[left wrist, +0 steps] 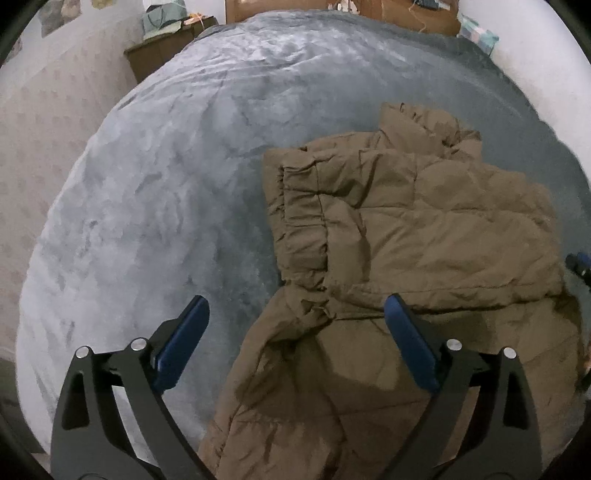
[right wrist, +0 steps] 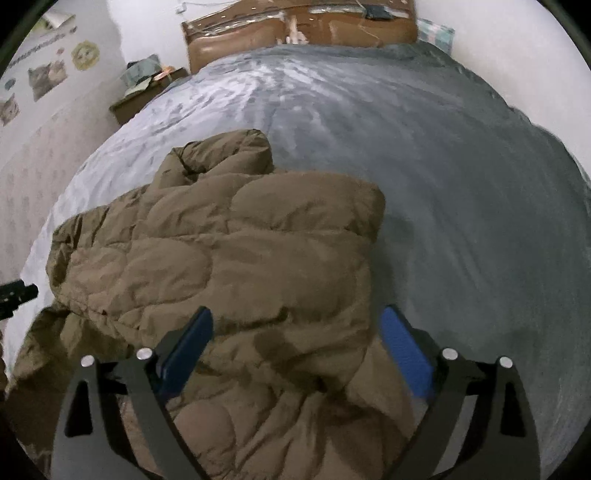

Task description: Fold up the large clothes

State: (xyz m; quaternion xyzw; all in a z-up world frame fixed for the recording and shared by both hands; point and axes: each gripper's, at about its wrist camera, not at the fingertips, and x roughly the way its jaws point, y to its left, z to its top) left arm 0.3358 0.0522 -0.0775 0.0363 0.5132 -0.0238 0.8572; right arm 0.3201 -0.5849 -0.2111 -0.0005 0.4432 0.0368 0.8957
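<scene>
Left hand-held gripper (left wrist: 297,314) was wide open over the near left part of the brown padded jacket (left wrist: 406,229), nothing between its blue pads (left wrist: 410,343), one pad over bare blanket, the other over fabric. Right hand-held gripper (right wrist: 297,325) was also wide open, empty, hovering over the jacket's near right edge; right pad past the edge, over the bed

Jacket lay on the grey blanket (left wrist: 166,184) of the bed, nearer the foot than the brown headboard (right wrist: 295,33). Already partly folded: upper half doubled over into a thick stack, an elastic-gathered cuff or hem (left wrist: 303,229) showing on the left side, a rolled lump, collar or hood, can't tell, at the far end (right wrist: 221,155). Lower part trailed toward the camera, loose and creased

Handling, my read: quilted, puffy, soft, light for its bulk. Shell looked smooth, so probably slippery; padding would spring back and layers could slide off each other. A pinch on one layer would likely slip. Better to take a seam or the gathered hem, or bite deep through the whole thickness at the near corners, one hand-held gripper per corner, then lift both together so the stack stays square

Nightstand (right wrist: 147,92) and wall were well clear
</scene>
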